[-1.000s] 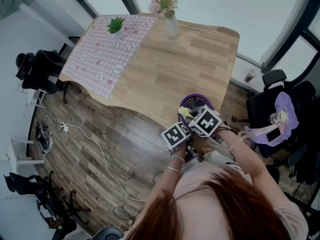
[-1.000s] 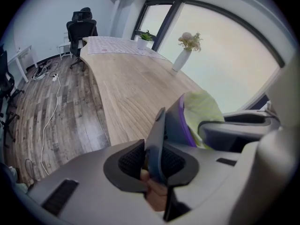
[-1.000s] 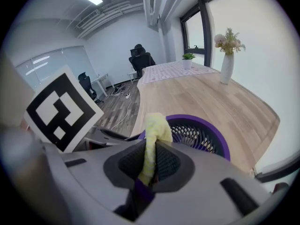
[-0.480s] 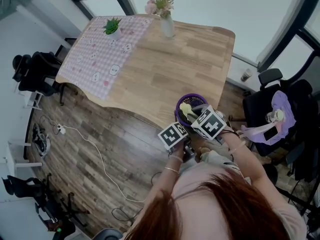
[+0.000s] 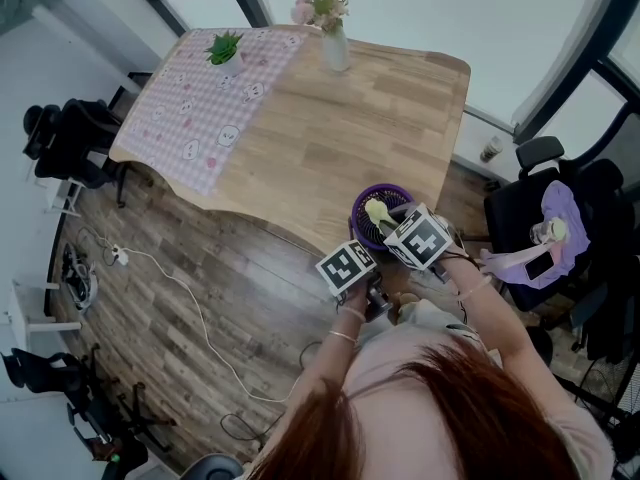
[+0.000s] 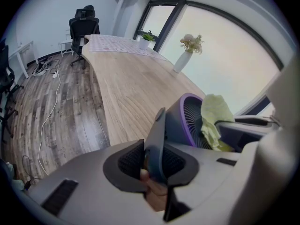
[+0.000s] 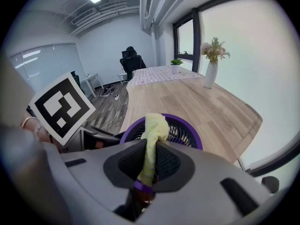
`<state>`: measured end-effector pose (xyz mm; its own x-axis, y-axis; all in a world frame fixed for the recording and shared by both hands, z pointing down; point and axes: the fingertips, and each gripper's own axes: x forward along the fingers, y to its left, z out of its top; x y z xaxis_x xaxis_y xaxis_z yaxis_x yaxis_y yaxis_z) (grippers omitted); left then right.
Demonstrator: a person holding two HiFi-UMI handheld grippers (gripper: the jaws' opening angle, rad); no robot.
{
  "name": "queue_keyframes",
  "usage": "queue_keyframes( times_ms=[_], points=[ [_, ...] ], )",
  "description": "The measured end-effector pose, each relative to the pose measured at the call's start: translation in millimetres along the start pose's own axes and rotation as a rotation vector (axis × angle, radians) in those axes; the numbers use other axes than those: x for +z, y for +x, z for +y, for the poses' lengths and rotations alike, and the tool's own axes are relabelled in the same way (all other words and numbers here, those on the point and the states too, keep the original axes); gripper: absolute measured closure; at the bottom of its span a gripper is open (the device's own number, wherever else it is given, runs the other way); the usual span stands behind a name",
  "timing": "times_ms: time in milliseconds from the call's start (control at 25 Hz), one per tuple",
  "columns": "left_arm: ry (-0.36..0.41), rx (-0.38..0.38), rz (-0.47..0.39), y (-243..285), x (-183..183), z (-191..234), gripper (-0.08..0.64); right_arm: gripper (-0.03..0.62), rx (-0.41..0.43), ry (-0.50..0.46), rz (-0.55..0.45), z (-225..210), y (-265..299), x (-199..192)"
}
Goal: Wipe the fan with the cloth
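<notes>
A small purple fan [image 5: 385, 206] stands at the wooden table's near edge. My left gripper [image 6: 154, 156] is shut on the fan's dark flat stand [image 6: 157, 135] and holds it still. The fan's grille [image 6: 193, 123] faces right in the left gripper view. The yellow cloth [image 7: 152, 135] is pinched in my right gripper [image 7: 149, 161], and its free end lies against the purple-rimmed grille [image 7: 180, 131]. In the head view the cloth [image 5: 378, 211] sits on the fan's face, just beyond the two marker cubes.
The wooden table [image 5: 340, 118] runs away from me. On it are a white vase of flowers [image 5: 335, 43] and a potted plant [image 5: 225, 53] on a checked mat. An office chair with bags [image 5: 545, 233] stands at the right. A cable [image 5: 190, 288] lies on the floor.
The right gripper has slid the cloth a little across the fan's face, from its near-left rim toward the middle. The left gripper keeps its hold and has not moved.
</notes>
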<state>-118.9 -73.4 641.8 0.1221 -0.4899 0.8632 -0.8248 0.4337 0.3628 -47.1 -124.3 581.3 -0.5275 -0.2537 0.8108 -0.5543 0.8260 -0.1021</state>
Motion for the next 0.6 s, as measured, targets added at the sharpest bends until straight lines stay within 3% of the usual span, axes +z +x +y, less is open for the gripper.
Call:
queue_keyframes(
  times_ms=[280, 600],
  points=[
    [0.004, 0.0, 0.01, 2, -2, -1, 0.488, 0.551, -0.011, -0.027, -0.002, -1, 4, 4],
    [0.002, 0.012, 0.001, 0, -1, -1, 0.489, 0.551, -0.003, 0.033, -0.031, -11, 8, 11]
  ],
)
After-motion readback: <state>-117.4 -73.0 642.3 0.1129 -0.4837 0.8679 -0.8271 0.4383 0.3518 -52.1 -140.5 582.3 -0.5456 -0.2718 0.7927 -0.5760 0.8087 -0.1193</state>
